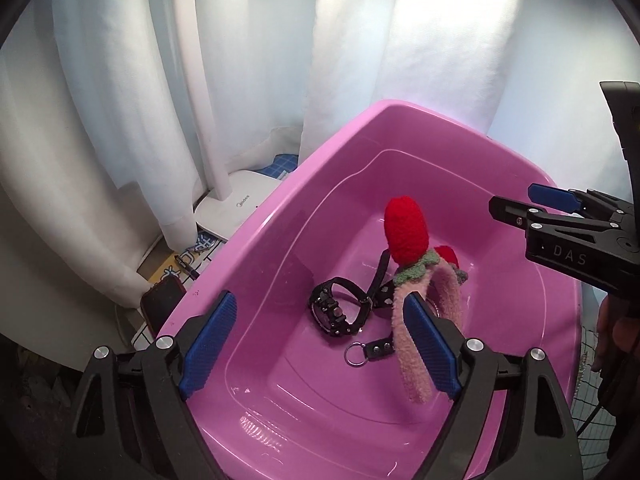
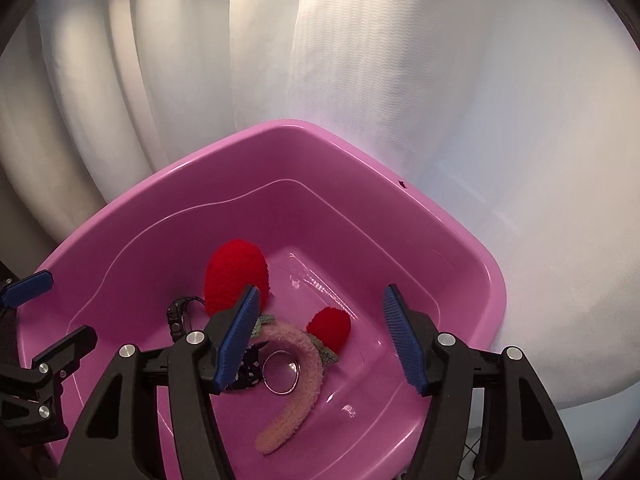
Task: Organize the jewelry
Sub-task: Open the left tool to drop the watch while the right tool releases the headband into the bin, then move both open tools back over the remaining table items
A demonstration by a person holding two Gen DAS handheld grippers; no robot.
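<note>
Both sets of tongs are hanging over a pink tub (image 1: 256, 248), jaws standing apart and gripping nothing. Below the left tongs (image 1: 320, 344) a black watch (image 1: 338, 312) and a small key ring (image 1: 354, 354) are lying on the tub floor; a fuzzy pink headband (image 2: 292, 392) with red knitted ears (image 2: 236, 276) is resting beneath the right tongs (image 2: 320, 344), looping over a metal ring (image 2: 282, 372). The headband is likely handling light and springy, its plush band the surest hold; the watch looks heavier and rigid, best pinched across its strap.
</note>
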